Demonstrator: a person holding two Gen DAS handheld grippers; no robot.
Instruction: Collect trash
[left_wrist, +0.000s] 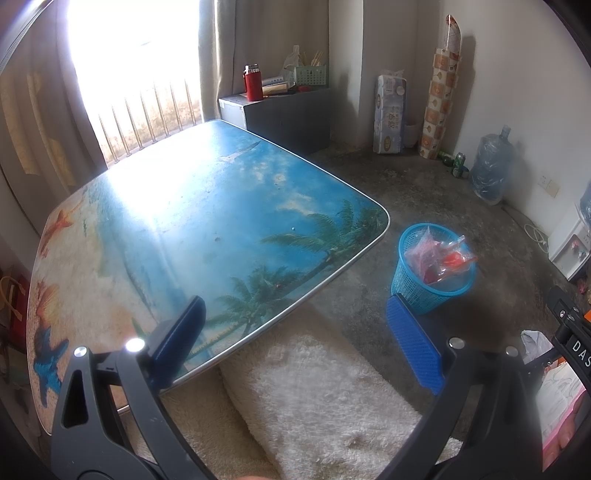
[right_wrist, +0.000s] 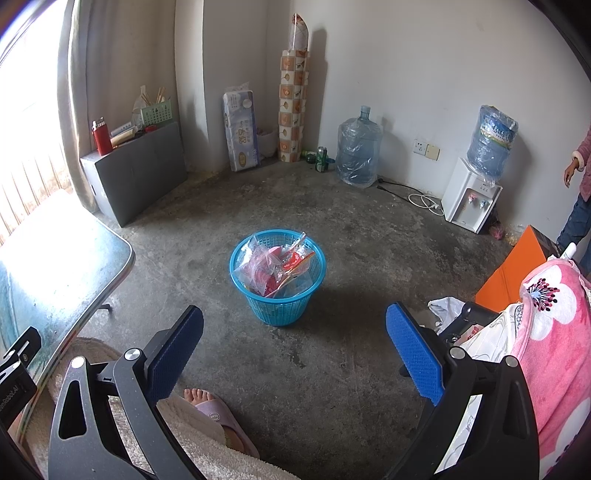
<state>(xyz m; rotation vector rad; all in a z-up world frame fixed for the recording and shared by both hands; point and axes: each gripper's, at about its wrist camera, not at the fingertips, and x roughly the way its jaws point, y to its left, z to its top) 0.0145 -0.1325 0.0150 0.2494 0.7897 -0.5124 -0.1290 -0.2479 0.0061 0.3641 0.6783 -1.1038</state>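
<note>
Hovering wide and empty, the left tool (left_wrist: 295, 339) hangs over the desk (left_wrist: 192, 206) edge and the right tool (right_wrist: 295, 347) faces the floor, since the wrappers (right_wrist: 275, 267) lie in the blue basket (right_wrist: 279, 308) beyond.

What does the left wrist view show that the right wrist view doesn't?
Only the left wrist view shows the whole beach-print table top, with no loose trash visible on it, and the open left gripper. Only the right wrist view shows the water dispenser, a sandalled foot, the pink blanket and the open right gripper. Both show the blue basket holding wrappers, and the red flask.
</note>
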